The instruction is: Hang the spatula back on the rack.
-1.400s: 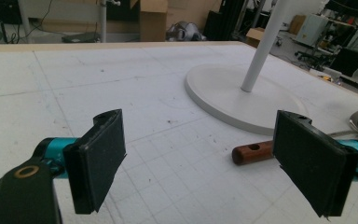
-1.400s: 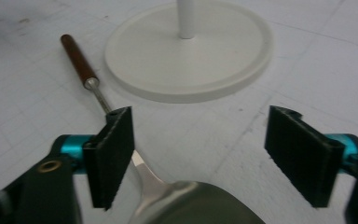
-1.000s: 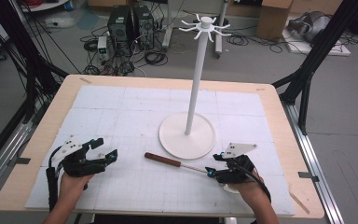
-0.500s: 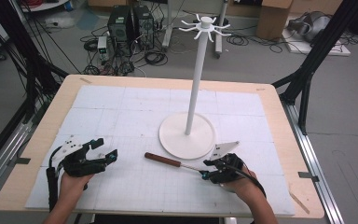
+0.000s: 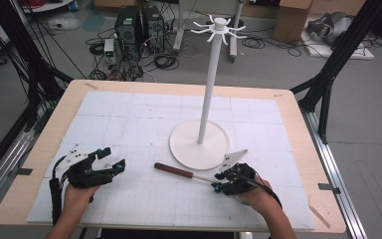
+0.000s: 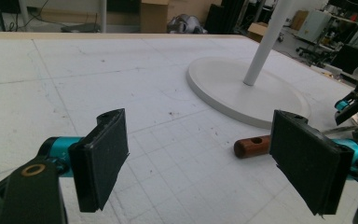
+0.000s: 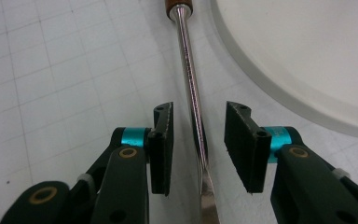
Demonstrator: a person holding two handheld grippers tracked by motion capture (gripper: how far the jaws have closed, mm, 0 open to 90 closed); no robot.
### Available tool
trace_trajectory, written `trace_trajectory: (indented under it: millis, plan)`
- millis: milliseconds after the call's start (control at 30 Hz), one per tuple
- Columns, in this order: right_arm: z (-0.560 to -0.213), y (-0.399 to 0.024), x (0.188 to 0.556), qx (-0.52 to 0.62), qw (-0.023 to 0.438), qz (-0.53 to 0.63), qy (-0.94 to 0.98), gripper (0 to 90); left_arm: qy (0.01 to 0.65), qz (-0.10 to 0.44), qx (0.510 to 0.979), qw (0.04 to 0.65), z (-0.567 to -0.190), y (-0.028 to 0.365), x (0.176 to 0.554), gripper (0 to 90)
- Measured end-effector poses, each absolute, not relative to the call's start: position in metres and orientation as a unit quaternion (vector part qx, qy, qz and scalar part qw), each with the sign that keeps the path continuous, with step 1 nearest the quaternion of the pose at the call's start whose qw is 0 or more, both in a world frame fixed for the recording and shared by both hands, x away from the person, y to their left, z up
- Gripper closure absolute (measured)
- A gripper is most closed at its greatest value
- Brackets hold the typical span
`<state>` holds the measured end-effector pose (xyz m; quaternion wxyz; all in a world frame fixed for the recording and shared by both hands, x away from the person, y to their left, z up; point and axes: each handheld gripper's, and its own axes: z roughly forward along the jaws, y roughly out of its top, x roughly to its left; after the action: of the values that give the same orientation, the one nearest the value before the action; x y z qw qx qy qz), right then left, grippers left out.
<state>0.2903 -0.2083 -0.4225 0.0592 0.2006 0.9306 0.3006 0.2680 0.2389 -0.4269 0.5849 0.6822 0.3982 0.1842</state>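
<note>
no text, label, brand, number or sign can be read on anything here.

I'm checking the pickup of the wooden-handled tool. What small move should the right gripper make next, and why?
Probably finish closing the right gripper on the metal shaft. Its jaws have just been closing and now straddle the shaft, with a gap visible on each side, so nothing is gripped yet. The tool lies flat on the white mat beside the stand's base.

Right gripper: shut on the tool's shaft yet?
Not yet. The right gripper has been closing, but its pads stand clear of the metal shaft between them.
</note>
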Motion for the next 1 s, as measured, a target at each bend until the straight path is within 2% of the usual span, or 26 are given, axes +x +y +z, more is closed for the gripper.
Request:
trace_trajectory:
  millis: [200,500,1000]
  plan:
    - [-0.425,-0.207,0.292,0.195,0.054,0.292,0.935,71.5,0.399,0.184,0.682,0.585,-0.427,0.239,0.268,20.4]
    - [-0.424,-0.204,0.296,0.191,0.042,0.281,0.940,79.8,0.399,0.183,0.683,0.584,-0.427,0.239,0.268,20.8]
    - [-0.421,-0.198,0.300,0.180,0.035,0.252,0.950,81.3,0.400,0.182,0.685,0.581,-0.428,0.239,0.269,21.8]
